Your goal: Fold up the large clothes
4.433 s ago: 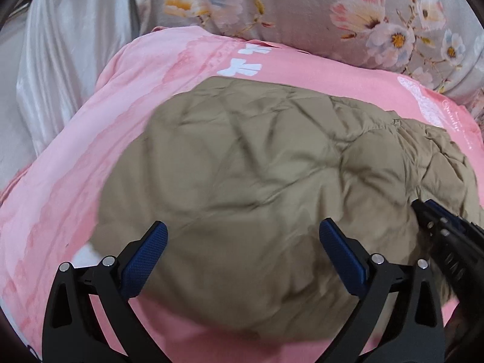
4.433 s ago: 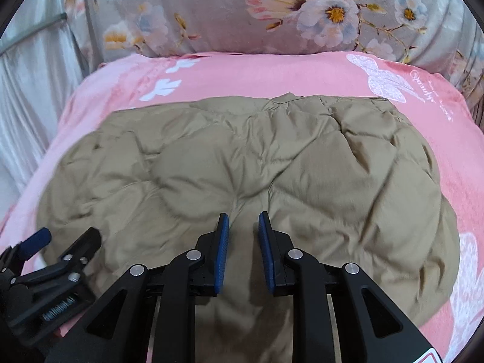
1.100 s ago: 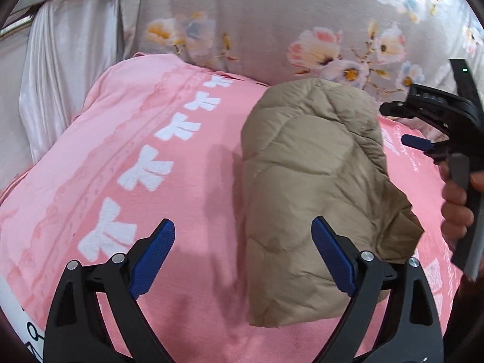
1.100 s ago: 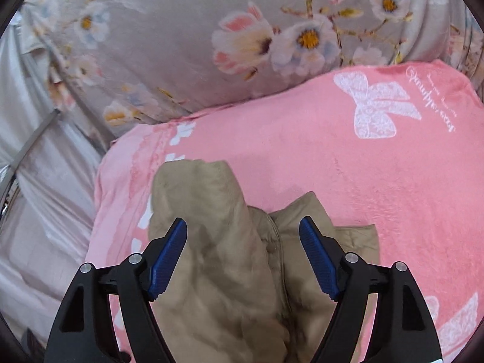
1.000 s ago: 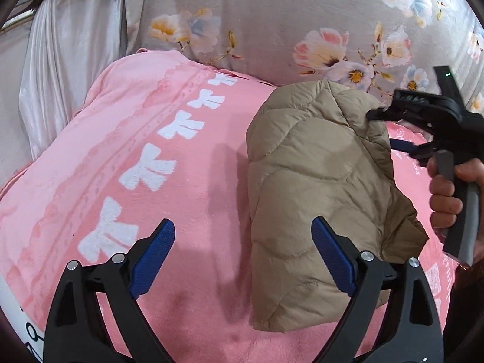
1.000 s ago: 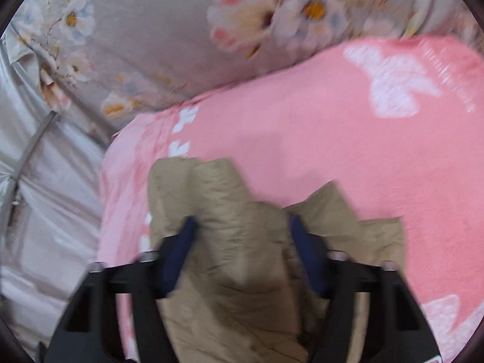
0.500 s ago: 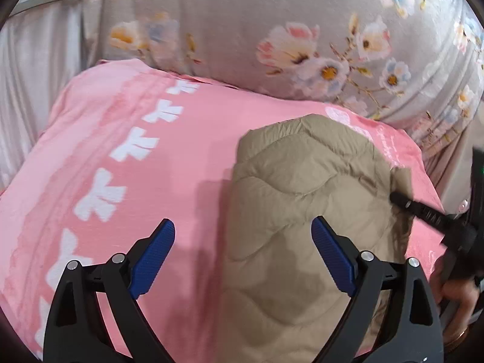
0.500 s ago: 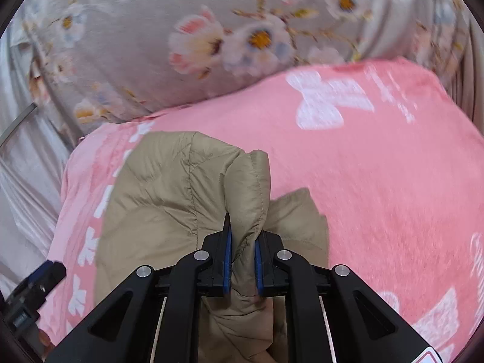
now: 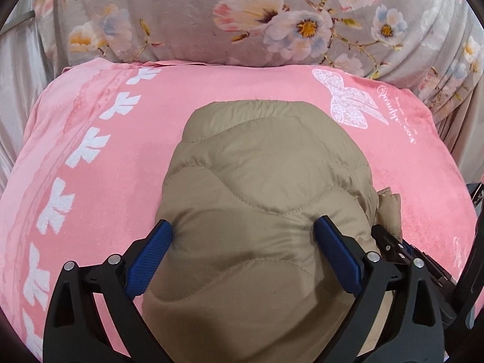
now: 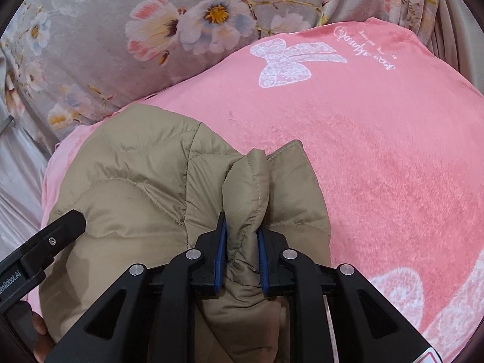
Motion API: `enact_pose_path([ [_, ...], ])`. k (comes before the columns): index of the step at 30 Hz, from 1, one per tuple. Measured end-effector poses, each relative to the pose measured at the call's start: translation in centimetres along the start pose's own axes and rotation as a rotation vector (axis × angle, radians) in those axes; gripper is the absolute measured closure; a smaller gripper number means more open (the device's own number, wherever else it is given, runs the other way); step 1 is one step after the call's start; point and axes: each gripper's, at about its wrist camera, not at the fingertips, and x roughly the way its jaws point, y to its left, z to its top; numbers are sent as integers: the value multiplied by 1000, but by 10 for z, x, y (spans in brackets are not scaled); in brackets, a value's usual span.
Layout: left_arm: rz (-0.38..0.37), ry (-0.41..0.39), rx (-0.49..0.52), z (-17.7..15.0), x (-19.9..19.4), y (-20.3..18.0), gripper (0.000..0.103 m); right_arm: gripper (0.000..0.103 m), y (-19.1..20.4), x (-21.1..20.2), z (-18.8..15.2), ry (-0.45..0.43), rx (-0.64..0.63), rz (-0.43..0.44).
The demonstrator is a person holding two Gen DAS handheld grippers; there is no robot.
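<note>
Right gripper (image 10: 242, 251), jaws easing apart yet pinching a ridge of the folded tan quilted jacket (image 9: 266, 199) on the pink blanket (image 9: 115, 163); left gripper (image 9: 245, 260) wide, straddling it; we judge it light, puffy, springy, best grasped at seamed edges.

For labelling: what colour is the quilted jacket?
Khaki-tan jacket; clearest in the left wrist view.

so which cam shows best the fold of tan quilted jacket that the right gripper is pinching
The right wrist view: the tan quilted jacket's pinched fold stands between the right gripper's blue pads, whose jaws are opening. The left wrist view shows only a small flap at the bundle's right edge.
</note>
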Motion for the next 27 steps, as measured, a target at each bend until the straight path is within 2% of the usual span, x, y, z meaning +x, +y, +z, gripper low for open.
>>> enact_pose_path([
  [2,16,-8,18,-3,6,-3,5,85,1,4,-4,-10,-8,-13],
  [13,62,-53,52,-16,27,-8,5,82,-5,18,-12,-16,22,0],
  [27,83,-91,69,-19,37,-10,5,82,0,22,-17,-36,9,-30],
])
